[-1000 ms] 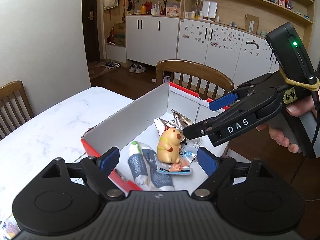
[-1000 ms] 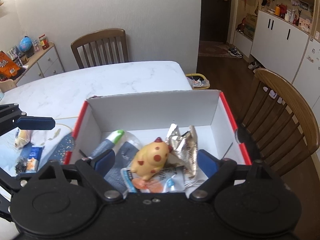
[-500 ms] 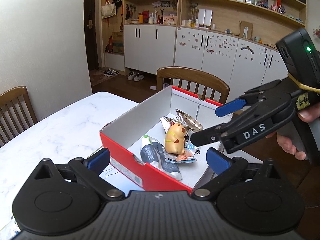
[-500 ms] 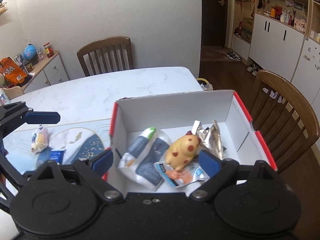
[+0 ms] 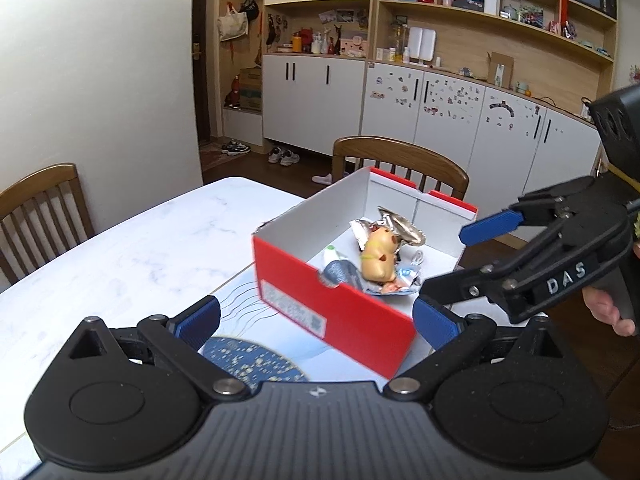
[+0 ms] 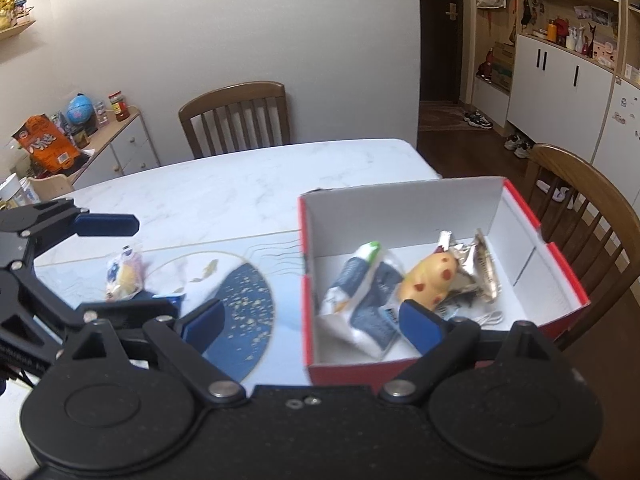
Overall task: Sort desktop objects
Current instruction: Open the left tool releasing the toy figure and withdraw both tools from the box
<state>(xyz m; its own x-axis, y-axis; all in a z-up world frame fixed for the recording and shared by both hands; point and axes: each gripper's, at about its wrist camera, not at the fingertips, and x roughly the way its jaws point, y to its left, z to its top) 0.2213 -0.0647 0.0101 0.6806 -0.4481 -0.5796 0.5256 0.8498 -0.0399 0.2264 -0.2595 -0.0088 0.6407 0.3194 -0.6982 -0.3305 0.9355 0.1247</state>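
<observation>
Change: both claws have drawn back from the red-and-white cardboard box (image 6: 440, 216), now farther off.
Left claw (image 5: 316, 316): spread, empty.
Right claw (image 6: 308, 322): jaws just widened, empty.
Box contents: yellow spotted toy (image 6: 430, 280) dropped in.
Next: likely the small packets (image 6: 124, 276) left on the desk (image 6: 240, 176).

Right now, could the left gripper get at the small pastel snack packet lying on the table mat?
Probably yes: the left gripper is open and empty beside the pastel snack packet, with nothing between them.

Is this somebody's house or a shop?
Most likely a home dining room: a marble-look table with wooden chairs, sticker-covered cabinets, and shoes left by the door.
</observation>
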